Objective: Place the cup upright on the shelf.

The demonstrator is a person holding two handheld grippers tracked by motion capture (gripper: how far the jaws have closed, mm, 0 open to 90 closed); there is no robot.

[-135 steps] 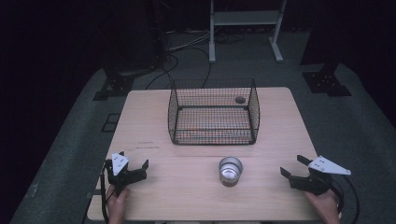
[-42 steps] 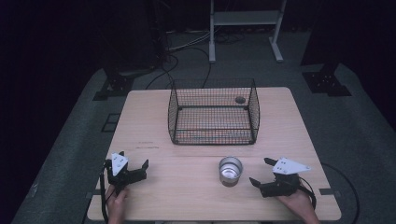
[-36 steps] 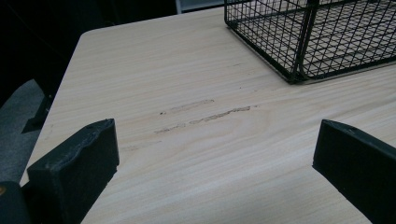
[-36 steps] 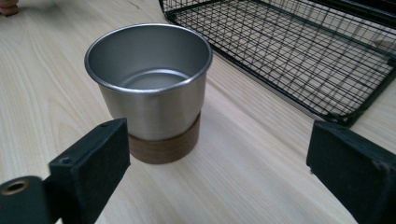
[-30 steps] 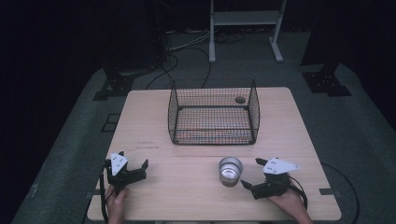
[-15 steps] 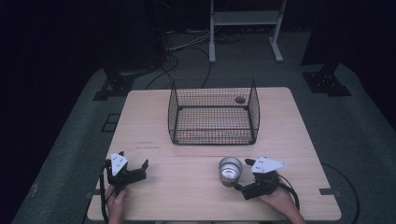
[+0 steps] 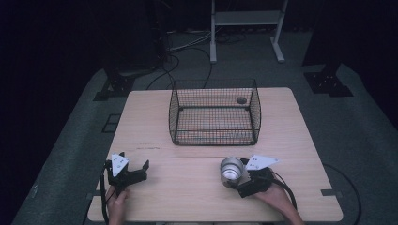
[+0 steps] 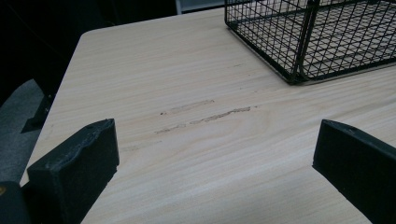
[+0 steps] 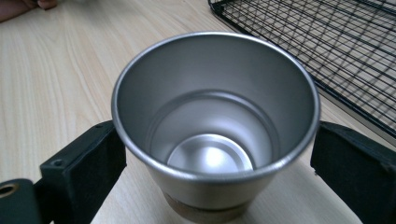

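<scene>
Steel cup (image 9: pixel 215 126) sits upright between right gripper (image 9: pixel 219 163) jaws — flanked closely.

One metal cup (image 7: pixel 231 171) stands between the fingers (image 9: pixel 79 172) of the right gripper (image 7: pixel 238 180). One wire basket (image 7: pixel 214 112) sits beyond them on the one worktop (image 7: pixel 187 187). Two grippers in all; the left gripper (image 7: pixel 131 169) has bare wood between its fingers.

An empty steel cup (image 9: pixel 215 126) stands upright, apparently on a wooden base.

Open tabletop (image 7: pixel 187 183) between grippers; wire basket (image 7: pixel 214 112) blocks the far middle
</scene>
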